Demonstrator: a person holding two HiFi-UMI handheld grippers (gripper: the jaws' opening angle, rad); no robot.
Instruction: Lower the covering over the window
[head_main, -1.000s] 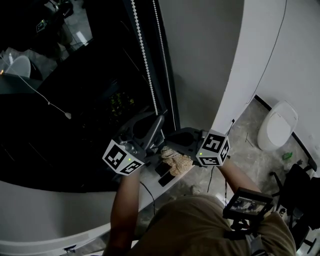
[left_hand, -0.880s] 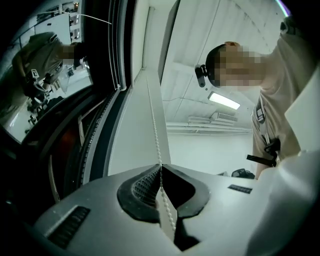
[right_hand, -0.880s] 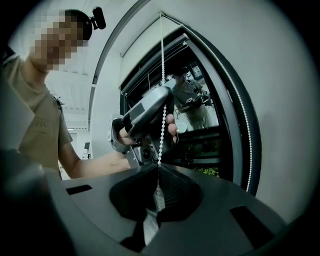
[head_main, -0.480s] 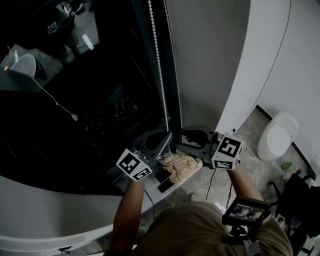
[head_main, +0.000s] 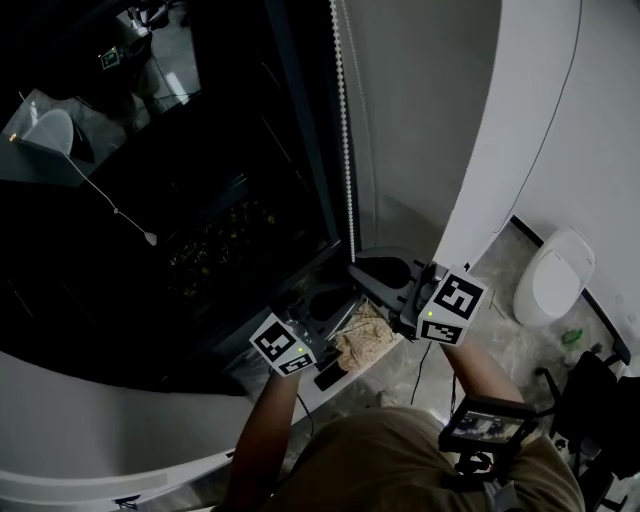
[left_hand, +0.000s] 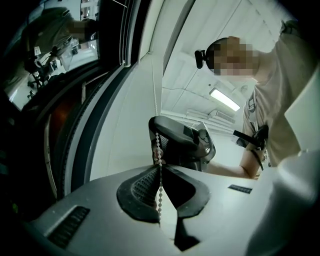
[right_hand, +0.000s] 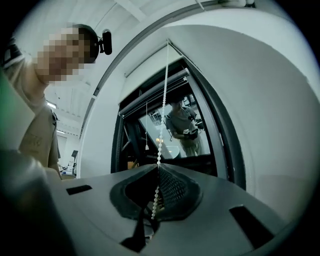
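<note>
A white bead chain (head_main: 345, 130) hangs down beside the dark window (head_main: 200, 200). My right gripper (head_main: 353, 268) is shut on the chain just above the sill, and the beads run straight up from its closed jaws (right_hand: 159, 166). My left gripper (head_main: 338, 298) sits just below it, also shut on the chain, with beads pinched between its pads (left_hand: 160, 167). In the left gripper view the right gripper (left_hand: 182, 142) is directly above on the same chain (left_hand: 158, 145). The window covering itself does not show in the head view.
A crumpled beige cloth (head_main: 365, 340) and a dark flat object (head_main: 330, 372) lie on the curved white sill (head_main: 100, 430) under the grippers. A white rounded object (head_main: 555, 262) stands on the floor at right, near a black chair (head_main: 600, 390). A grey wall panel (head_main: 420, 120) flanks the chain.
My left gripper has moved down the chain toward the sill, below the right gripper. The right gripper now holds the chain above it.
</note>
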